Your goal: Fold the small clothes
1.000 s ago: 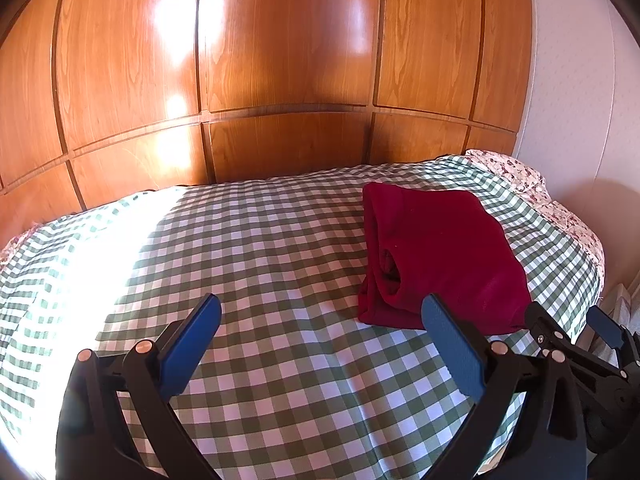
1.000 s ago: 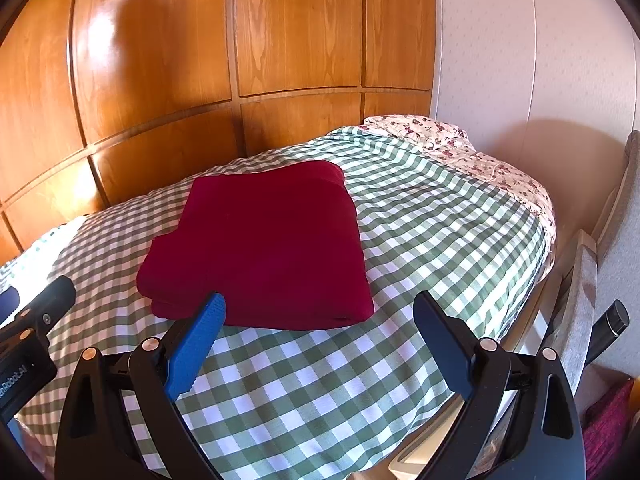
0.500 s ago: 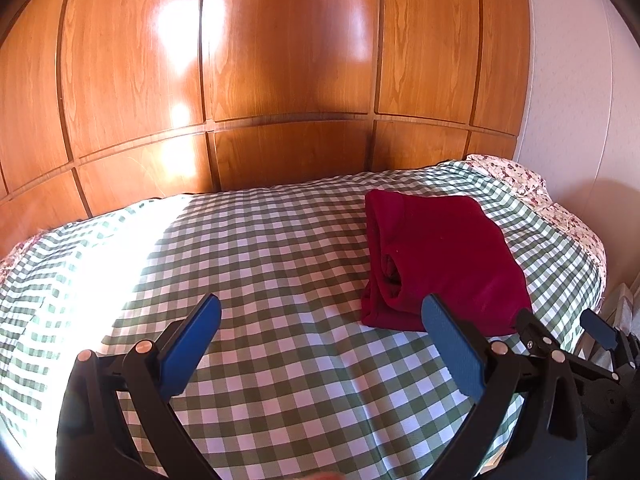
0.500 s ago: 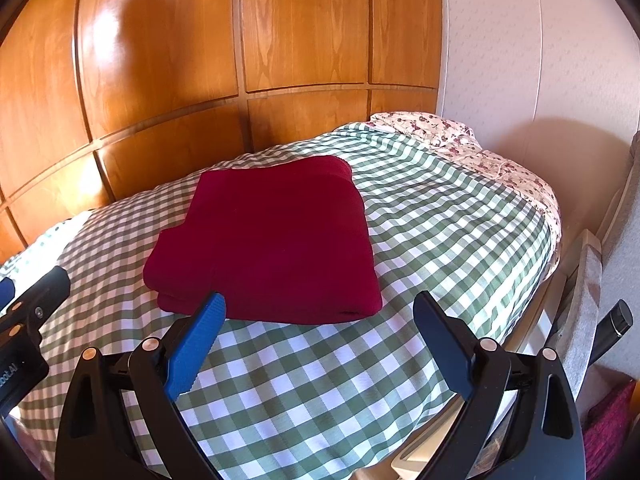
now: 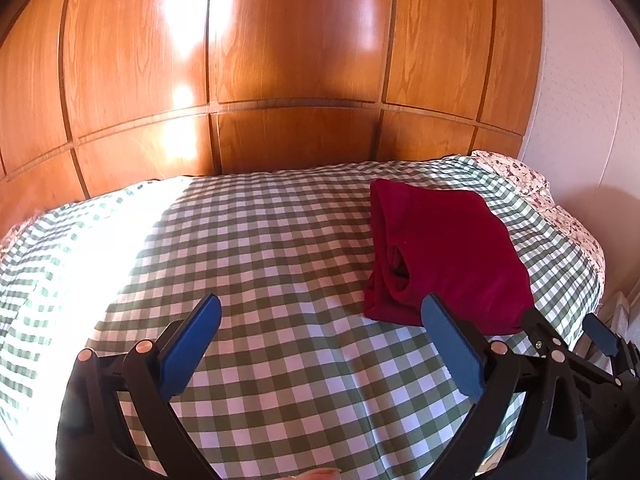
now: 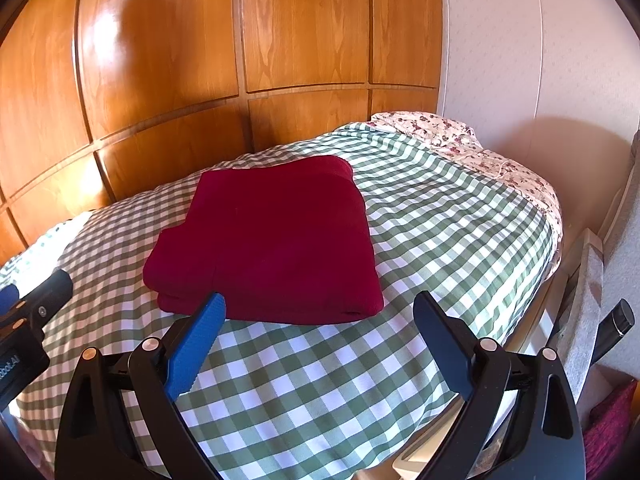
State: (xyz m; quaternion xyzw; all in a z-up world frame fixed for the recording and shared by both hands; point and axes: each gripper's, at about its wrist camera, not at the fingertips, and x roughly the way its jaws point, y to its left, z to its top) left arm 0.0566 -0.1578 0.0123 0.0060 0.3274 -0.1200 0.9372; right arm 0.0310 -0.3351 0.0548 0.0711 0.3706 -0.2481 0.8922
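A dark red garment [image 5: 444, 256] lies folded into a flat rectangle on the green-and-white checked bed cover [image 5: 260, 248]; it also shows in the right wrist view [image 6: 272, 240]. My left gripper [image 5: 320, 312] is open and empty, held above the cover to the left of the garment's near edge. My right gripper [image 6: 320, 312] is open and empty, just in front of the garment's near edge, not touching it. The right gripper also shows at the lower right of the left wrist view [image 5: 568, 344].
Wooden panelled doors [image 5: 280, 60] stand behind the bed. A floral sheet [image 6: 480, 156] shows at the far right corner by a white wall [image 6: 540, 60]. The bed's right edge drops off to a grey board [image 6: 584, 300] and a dark handle [image 6: 616, 324].
Both grippers have drawn back and risen slightly, so the garment sits a little farther off in both views. The garment has not moved.
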